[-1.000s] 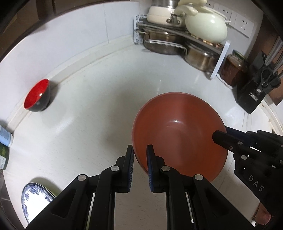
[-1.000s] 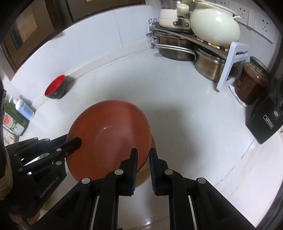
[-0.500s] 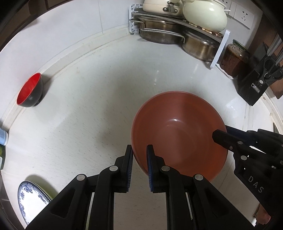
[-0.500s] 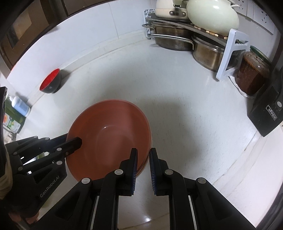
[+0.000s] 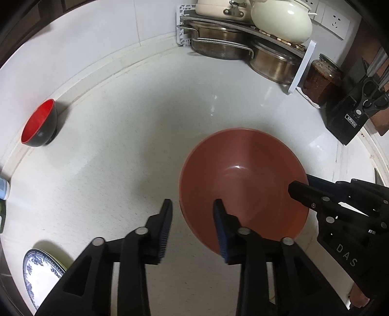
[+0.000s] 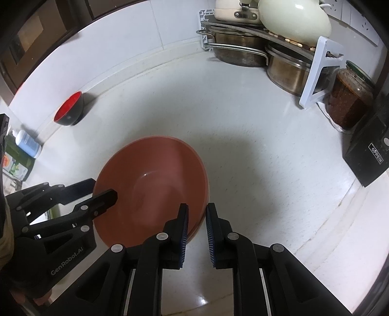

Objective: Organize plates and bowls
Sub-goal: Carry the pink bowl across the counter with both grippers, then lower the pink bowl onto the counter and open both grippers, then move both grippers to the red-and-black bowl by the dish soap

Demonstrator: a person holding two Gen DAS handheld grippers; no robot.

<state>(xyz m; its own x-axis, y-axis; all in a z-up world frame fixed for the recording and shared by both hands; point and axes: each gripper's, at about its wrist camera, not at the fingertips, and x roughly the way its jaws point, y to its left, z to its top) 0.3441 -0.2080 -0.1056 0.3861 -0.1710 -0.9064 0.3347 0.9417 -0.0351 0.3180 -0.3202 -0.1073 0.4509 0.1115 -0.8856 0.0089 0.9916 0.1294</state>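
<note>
A large terracotta bowl (image 5: 243, 189) (image 6: 150, 189) sits on the white counter (image 5: 136, 136); a second similar rim shows just under its right edge in the right wrist view. My left gripper (image 5: 193, 211) (image 6: 103, 188) is open, its fingers straddling the bowl's left rim without pinching it. My right gripper (image 6: 197, 218) (image 5: 304, 184) is shut on the bowl's right rim, one finger inside and one outside. A small bowl (image 5: 39, 126) (image 6: 69, 109), red inside and black outside, stands by the back wall at the left. A blue-and-white plate (image 5: 41, 274) lies at the near left.
A white rack (image 5: 301, 65) in the back corner holds steel pots (image 5: 218, 41) and a cream lidded pot (image 5: 282, 21). A jar (image 6: 347, 97) and a black knife block (image 6: 369, 150) stand at the right. A bottle (image 6: 26, 143) stands at the far left.
My left gripper has opened and let go of the bowl's left rim. The right gripper keeps its hold, and the bowl has come down lower over the counter.
</note>
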